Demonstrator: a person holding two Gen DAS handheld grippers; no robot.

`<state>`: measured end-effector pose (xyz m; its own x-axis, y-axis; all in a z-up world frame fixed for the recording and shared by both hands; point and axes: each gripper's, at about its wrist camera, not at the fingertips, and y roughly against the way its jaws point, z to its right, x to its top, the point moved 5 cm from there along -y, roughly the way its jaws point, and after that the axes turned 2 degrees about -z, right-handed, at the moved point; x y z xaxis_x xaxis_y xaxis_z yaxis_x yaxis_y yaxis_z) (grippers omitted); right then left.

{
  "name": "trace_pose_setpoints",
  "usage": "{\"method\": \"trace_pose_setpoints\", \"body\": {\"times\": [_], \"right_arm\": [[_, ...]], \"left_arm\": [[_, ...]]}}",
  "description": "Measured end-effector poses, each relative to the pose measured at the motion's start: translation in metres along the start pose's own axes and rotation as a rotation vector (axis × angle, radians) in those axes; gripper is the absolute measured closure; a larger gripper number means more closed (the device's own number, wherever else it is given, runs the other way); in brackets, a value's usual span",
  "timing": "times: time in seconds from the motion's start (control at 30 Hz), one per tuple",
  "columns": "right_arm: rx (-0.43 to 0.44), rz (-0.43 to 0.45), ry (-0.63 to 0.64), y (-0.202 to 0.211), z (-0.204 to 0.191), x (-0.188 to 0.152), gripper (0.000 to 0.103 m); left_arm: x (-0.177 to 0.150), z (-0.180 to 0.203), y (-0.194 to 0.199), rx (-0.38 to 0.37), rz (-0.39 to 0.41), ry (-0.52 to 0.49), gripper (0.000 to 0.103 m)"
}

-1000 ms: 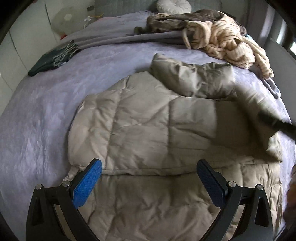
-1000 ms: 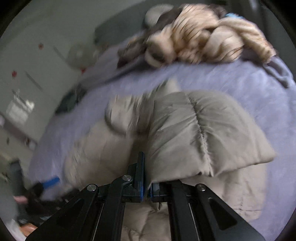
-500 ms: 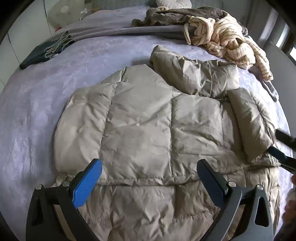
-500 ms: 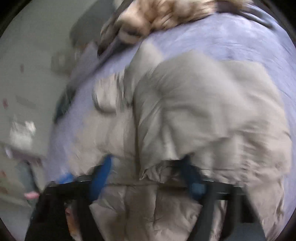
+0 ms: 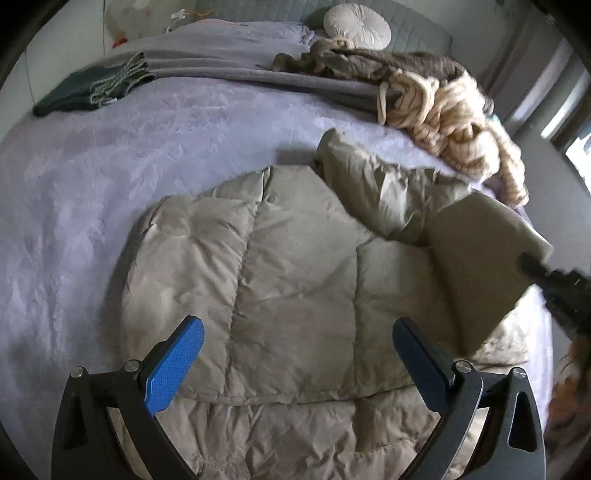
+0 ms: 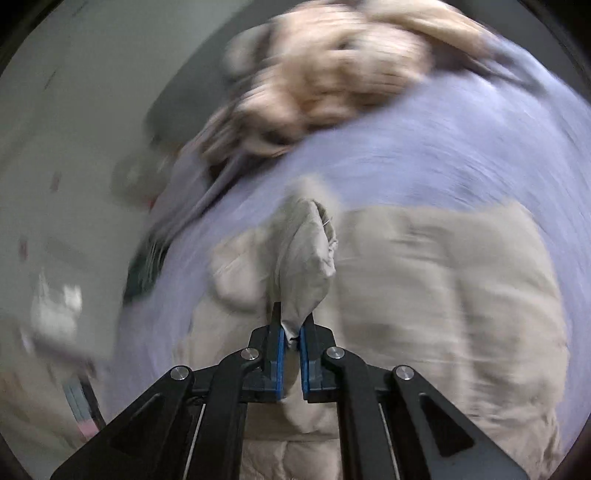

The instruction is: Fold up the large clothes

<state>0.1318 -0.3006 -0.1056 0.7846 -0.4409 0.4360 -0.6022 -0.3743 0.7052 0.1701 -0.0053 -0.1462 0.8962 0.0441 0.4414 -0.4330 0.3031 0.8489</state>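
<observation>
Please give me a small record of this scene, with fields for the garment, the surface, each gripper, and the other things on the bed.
garment: beige quilted puffer jacket, lying spread out
surface: lilac bedspread
left gripper: open, above the jacket, holding nothing
right gripper: closing, jaws pinching the jacket's sleeve, lifted
other things: cream striped knit garment, dark green folded cloth, round white cushion

The bed (image 5: 155,155) carries all items and is covered with a lavender spread. A beige quilted jacket (image 5: 295,288) lies flat on the near centre of the spread. A dark green folded cloth (image 5: 88,88) rests at the far left edge. A grey blanket (image 5: 236,66) lies across the far side. A heap of brown and cream striped garments (image 5: 443,107) rests at the far right. A round cream cushion (image 5: 356,26) lies at the head.
</observation>
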Motion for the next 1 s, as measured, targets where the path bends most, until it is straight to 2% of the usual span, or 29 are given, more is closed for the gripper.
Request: {"method": "trace_pose_setpoints", "body": {"times": [0.13, 0.2, 0.3, 0.37, 0.43, 0.5, 0.53, 0.6, 0.7, 0.77, 0.8, 0.83, 0.87, 0.9, 0.97, 1.0], "right_arm": [[-0.033, -0.106, 0.263, -0.036, -0.063, -0.037, 0.096], [-0.052, -0.178, 0.337, -0.058, -0.080, -0.060, 0.096], [-0.079, -0.301, 0.361, -0.083, -0.082, -0.094, 0.092], [-0.082, -0.350, 0.326, -0.084, -0.074, -0.106, 0.086], [-0.087, -0.358, 0.260, -0.075, -0.059, -0.112, 0.077], [-0.090, -0.340, 0.191, -0.060, -0.039, -0.112, 0.054], [-0.098, -0.317, 0.131, -0.045, -0.021, -0.111, 0.050], [-0.104, -0.281, 0.024, -0.022, 0.012, -0.110, 0.049], [-0.095, -0.214, -0.206, 0.014, 0.077, -0.104, 0.049], [-0.075, -0.150, -0.372, 0.034, 0.121, -0.100, 0.049], [-0.058, -0.117, -0.448, 0.040, 0.140, -0.097, 0.049], [-0.034, -0.071, -0.527, 0.046, 0.159, -0.093, 0.049], [-0.017, -0.035, -0.580, 0.050, 0.172, -0.089, 0.050], [-0.010, -0.011, -0.613, 0.052, 0.182, -0.086, 0.064], [-0.051, 0.005, -0.628, 0.055, 0.200, -0.073, 0.096], [-0.074, 0.006, -0.600, 0.057, 0.201, -0.065, 0.096]], "left_arm": [[0.006, -0.009, 0.006, -0.126, 0.000, 0.049, 0.001], [0.007, -0.009, 0.005, -0.187, -0.022, 0.066, 0.001], [0.008, -0.005, -0.002, -0.263, -0.055, 0.075, 0.001], [0.007, 0.001, -0.006, -0.292, -0.072, 0.066, 0.001], [0.006, 0.009, -0.013, -0.333, -0.102, 0.050, 0.001], [0.004, 0.015, -0.024, -0.347, -0.132, 0.039, 0.001], [0.004, 0.018, -0.032, -0.343, -0.148, 0.038, 0.001], [0.004, 0.022, -0.044, -0.340, -0.167, 0.043, 0.001], [0.011, 0.031, -0.059, -0.340, -0.172, 0.051, 0.001], [0.017, 0.041, -0.068, -0.351, -0.172, 0.061, 0.011], [0.019, 0.045, -0.073, -0.355, -0.183, 0.059, 0.036], [0.019, 0.051, -0.080, -0.359, -0.216, 0.055, 0.074], [0.019, 0.053, -0.086, -0.352, -0.241, 0.052, 0.089], [0.018, 0.056, -0.088, -0.343, -0.246, 0.056, 0.092], [0.017, 0.060, -0.079, -0.328, -0.203, 0.049, 0.092], [0.015, 0.061, -0.071, -0.324, -0.181, 0.038, 0.092]]}}
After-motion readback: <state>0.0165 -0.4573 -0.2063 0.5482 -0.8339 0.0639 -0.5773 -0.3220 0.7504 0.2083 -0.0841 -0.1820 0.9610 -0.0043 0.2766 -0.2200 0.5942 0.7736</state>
